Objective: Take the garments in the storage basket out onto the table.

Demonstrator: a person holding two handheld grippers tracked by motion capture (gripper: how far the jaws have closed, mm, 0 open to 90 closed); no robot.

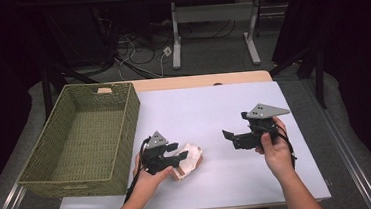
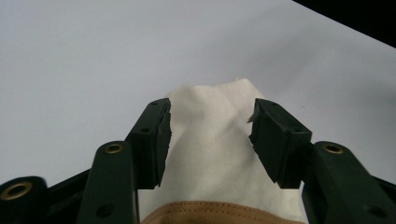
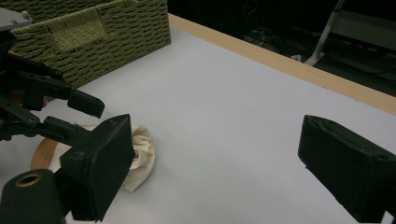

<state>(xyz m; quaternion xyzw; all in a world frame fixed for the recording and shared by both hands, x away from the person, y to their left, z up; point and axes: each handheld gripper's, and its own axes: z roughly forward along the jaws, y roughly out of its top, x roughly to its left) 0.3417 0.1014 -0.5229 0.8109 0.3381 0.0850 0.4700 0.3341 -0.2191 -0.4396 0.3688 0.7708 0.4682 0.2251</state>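
Observation:
A crumpled cream cloth with a tan trim lies on the white table near the front, just right of the basket. My left gripper hangs over it, held from the near side. In the left gripper view the cloth bulges up between the two black pads, which stand partly apart at its sides without squeezing it; the left gripper is open. My right gripper hovers to the right of the cloth, pointing left at it. Its jaws stand wide with nothing between them. From there the cloth and the left gripper show at the left.
A green woven basket stands at the table's left side, its near wall close to the left hand. The white table cover stretches behind and right of the grippers. A wooden table edge runs along the back.

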